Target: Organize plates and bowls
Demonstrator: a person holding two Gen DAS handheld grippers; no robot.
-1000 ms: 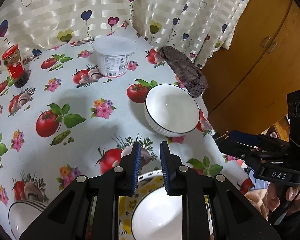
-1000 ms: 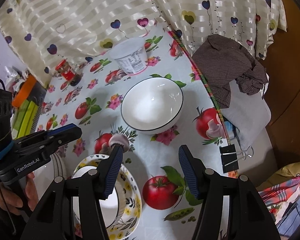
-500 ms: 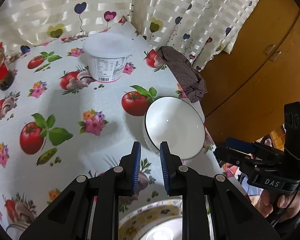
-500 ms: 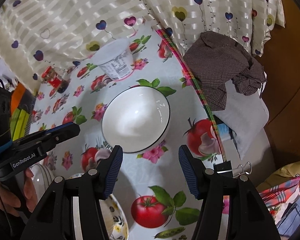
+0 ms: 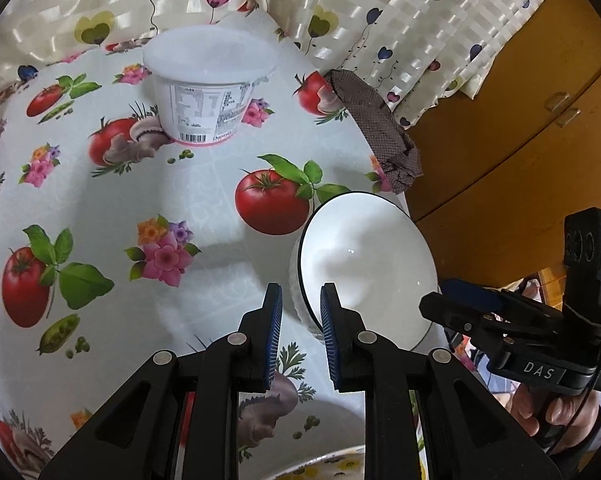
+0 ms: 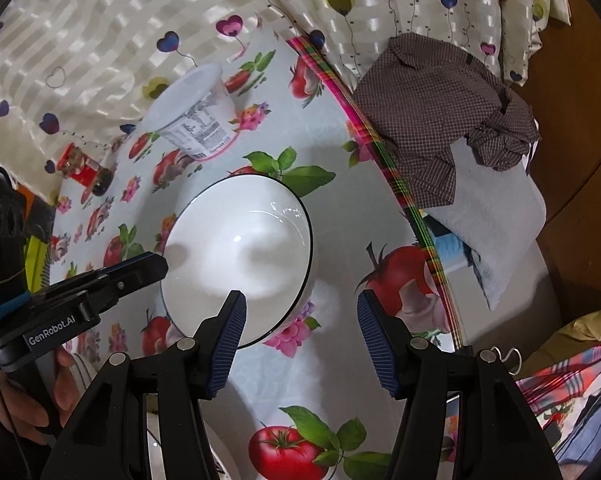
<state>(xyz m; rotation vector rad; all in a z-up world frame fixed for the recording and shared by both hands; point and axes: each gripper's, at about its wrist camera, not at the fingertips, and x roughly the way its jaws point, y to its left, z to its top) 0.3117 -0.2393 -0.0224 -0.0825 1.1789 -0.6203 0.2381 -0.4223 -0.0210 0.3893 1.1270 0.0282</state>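
The white ceramic bowl with a thin dark rim (image 5: 366, 268) stands upright on the surface (image 5: 204, 208), which is covered by a glossy oilcloth printed with tomatoes, flowers and mushrooms. In the left wrist view the bowl sits at about 4 o'clock, close to the surface's edge.

The left gripper (image 5: 298, 334) hovers at the bowl's near-left side. Its blue ribbed pads stand a narrow gap apart, not clenched on anything; the right pad overlaps the bowl's rim in the picture, though whether it touches cannot be told.

The right gripper (image 6: 298, 336) is spread wide and released, holding nothing. In its own view the bowl (image 6: 236, 260) fills the centre, with the left pad in front of the bowl's near rim and the right pad over bare oilcloth at 4 o'clock of the bowl.

A white plastic tub with a printed label and barcode (image 5: 206, 88) stands with its wide end up at 11 o'clock, well apart from the bowl. A crumpled brown checked cloth (image 6: 440, 120) hangs over the surface's edge at 1 o'clock. A small jar with a red label (image 6: 82, 168) stands at 10 o'clock in the right wrist view. The rim of a yellow-patterned plate (image 5: 324, 466) shows at 6 o'clock in the left wrist view.
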